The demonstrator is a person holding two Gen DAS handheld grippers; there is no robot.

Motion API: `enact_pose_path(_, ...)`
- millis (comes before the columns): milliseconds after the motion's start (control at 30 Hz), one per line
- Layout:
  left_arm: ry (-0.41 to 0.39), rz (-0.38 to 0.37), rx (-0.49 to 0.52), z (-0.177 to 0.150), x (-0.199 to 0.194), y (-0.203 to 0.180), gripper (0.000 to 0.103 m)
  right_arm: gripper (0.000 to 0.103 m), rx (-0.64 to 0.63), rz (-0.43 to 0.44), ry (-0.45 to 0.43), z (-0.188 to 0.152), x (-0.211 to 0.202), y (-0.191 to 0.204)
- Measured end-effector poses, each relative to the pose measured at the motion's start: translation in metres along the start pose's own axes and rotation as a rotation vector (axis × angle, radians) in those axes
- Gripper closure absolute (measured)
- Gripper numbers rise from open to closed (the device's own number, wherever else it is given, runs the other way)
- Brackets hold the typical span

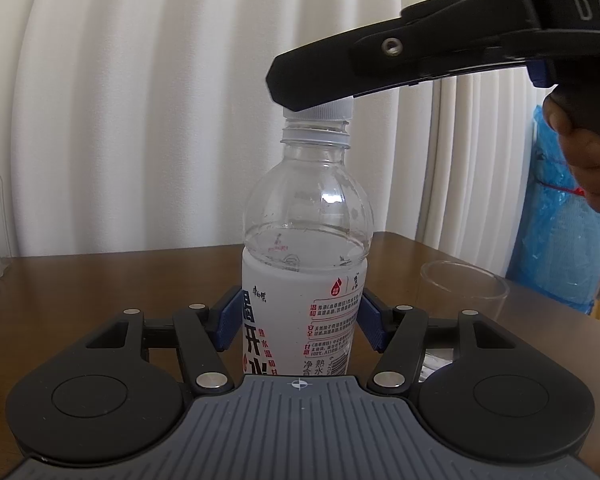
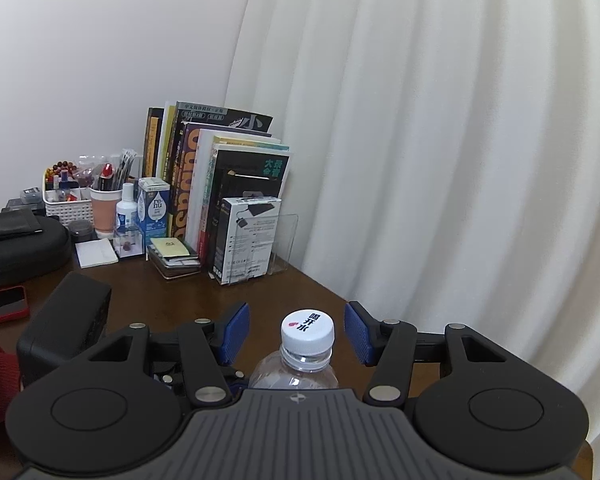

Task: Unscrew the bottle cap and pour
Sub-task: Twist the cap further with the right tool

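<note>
A clear plastic bottle (image 1: 304, 216) with a white label stands upright on the brown table (image 1: 100, 280). My left gripper (image 1: 300, 320) is shut on the bottle's labelled body, its blue pads pressing both sides. The white cap (image 1: 324, 112) is on the neck. My right gripper (image 2: 298, 334) is open, its blue pads on either side of the cap (image 2: 308, 332) with gaps. In the left wrist view the right gripper's black fingers (image 1: 340, 76) cover the cap's top. A clear glass (image 1: 460, 292) stands right of the bottle.
White curtain behind the table. In the right wrist view, books (image 2: 220, 184), a white box (image 2: 248, 236), a basket of pens (image 2: 68, 196), a black case (image 2: 20, 248) and a red phone (image 2: 4, 304) stand at the left. A blue plastic bag (image 1: 560, 240) hangs at the right.
</note>
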State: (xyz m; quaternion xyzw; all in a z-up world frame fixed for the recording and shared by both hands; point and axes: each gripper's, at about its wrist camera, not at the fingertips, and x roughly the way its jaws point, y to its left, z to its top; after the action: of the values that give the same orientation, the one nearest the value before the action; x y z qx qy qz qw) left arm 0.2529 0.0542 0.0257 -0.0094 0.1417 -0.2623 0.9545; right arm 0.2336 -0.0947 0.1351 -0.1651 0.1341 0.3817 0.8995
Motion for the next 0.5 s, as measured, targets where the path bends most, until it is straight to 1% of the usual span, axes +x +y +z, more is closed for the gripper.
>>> enact_pose_path(67, 0.000, 0.000, 0.000, 0.000, -0.001, 0.000, 0.042, 0.061, 0.005, 0.000, 0.005, 0.000, 0.002, -0.001)
enact_pose_path(200, 0.001, 0.001, -0.001, 0.000, 0.000, -0.001, 0.042, 0.067, 0.023, 0.002, 0.010, -0.001, 0.005, -0.006)
enact_pose_path(267, 0.002, 0.002, -0.003, 0.000, 0.000, -0.002, 0.042, 0.069, 0.037, 0.004, 0.012, -0.002, 0.005, -0.009)
enact_pose_path(300, 0.002, 0.002, -0.004, 0.000, 0.000, -0.002, 0.042, 0.071, 0.044, 0.007, 0.010, -0.003, 0.005, -0.011)
enact_pose_path(500, 0.003, 0.002, -0.004, 0.001, 0.000, -0.003, 0.041, 0.071, 0.112, 0.058, 0.005, -0.004, 0.006, -0.023)
